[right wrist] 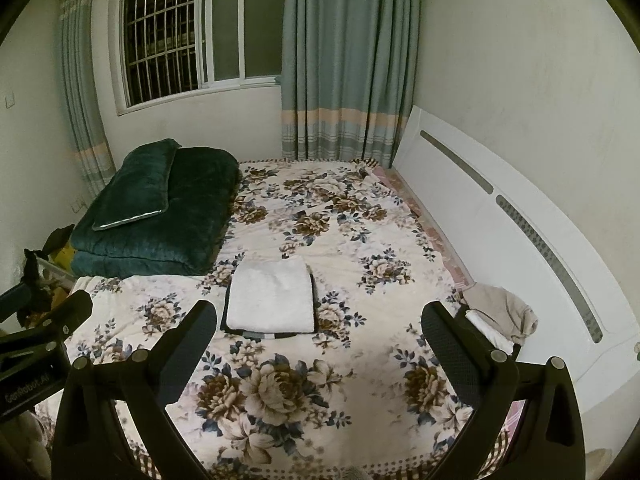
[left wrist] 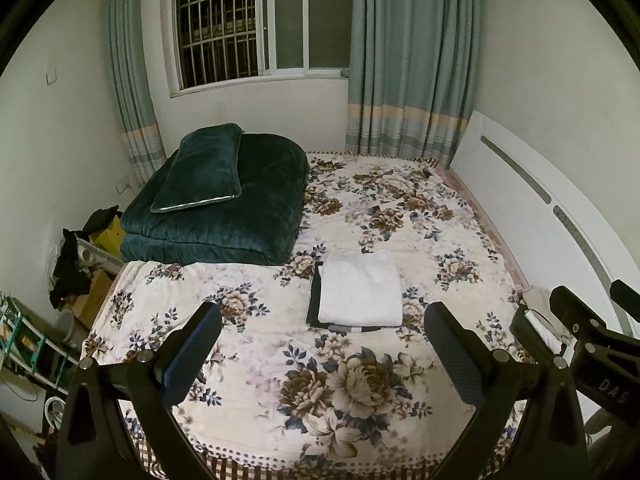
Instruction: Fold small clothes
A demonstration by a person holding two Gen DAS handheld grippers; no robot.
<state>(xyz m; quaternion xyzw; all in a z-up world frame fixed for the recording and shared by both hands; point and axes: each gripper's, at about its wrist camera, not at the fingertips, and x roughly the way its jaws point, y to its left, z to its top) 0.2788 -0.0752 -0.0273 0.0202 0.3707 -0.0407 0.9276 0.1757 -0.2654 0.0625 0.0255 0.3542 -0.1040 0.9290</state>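
A folded dark green quilt (left wrist: 216, 216) with a matching pillow (left wrist: 200, 168) on top fills the far left corner of the bed (left wrist: 400, 208), under the barred window (left wrist: 240, 24) and between the grey-green curtains (left wrist: 408, 56). Boxes and dark clutter (left wrist: 80, 256) sit on the floor beside the bed's left edge, and the white headboard (right wrist: 500, 220) runs along its right side.

The stack of folded clothes (left wrist: 358, 290) lies on the floral bedspread near the middle of the bed, just in front of the quilt but apart from it. A white folded piece (right wrist: 272, 296) is on top, with darker pieces showing under its left and near edges; its long axis runs away from the cameras toward the window. Nothing lies between it and the tongs.

A beige crumpled garment (right wrist: 504, 312) with some white cloth lies at the right edge of the bed against the headboard (well apart from the stack).

The left tongs (left wrist: 322, 334) and the right tongs (right wrist: 320, 332) both hang above the near bedspread, spread wide and empty.
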